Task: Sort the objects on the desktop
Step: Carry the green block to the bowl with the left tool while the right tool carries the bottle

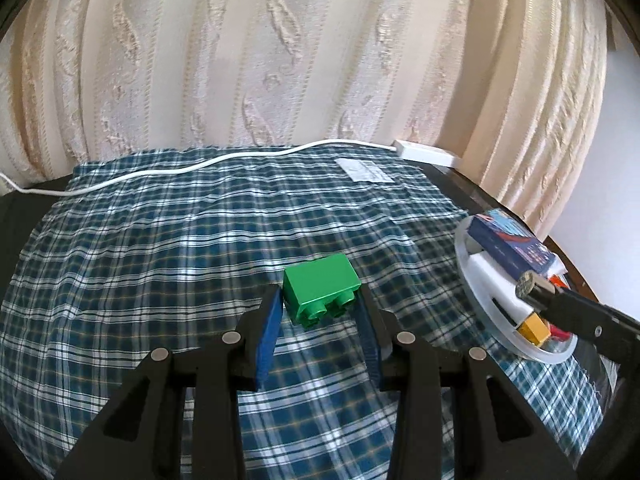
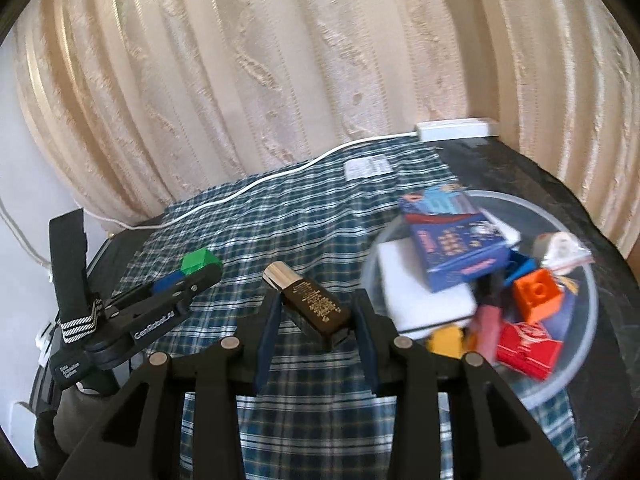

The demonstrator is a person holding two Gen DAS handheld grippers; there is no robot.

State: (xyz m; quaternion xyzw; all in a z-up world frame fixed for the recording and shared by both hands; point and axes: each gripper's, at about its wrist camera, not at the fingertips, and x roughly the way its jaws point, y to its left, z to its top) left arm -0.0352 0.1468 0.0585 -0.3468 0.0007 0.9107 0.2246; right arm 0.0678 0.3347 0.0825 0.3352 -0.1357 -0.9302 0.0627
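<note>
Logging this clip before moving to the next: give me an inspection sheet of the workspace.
Surface: dark table partly under a plaid cloth.
Job's things: green block; dark tube with silver cap; clear round tray holding a blue box, orange block, red block, yellow block and a white box.
Clutter: paper label on cloth.
Grippers: left hand-held gripper grips the green block; right hand-held gripper grips the tube.
Cables: white cord to a white power strip.
Surroundings: cream curtain.
</note>
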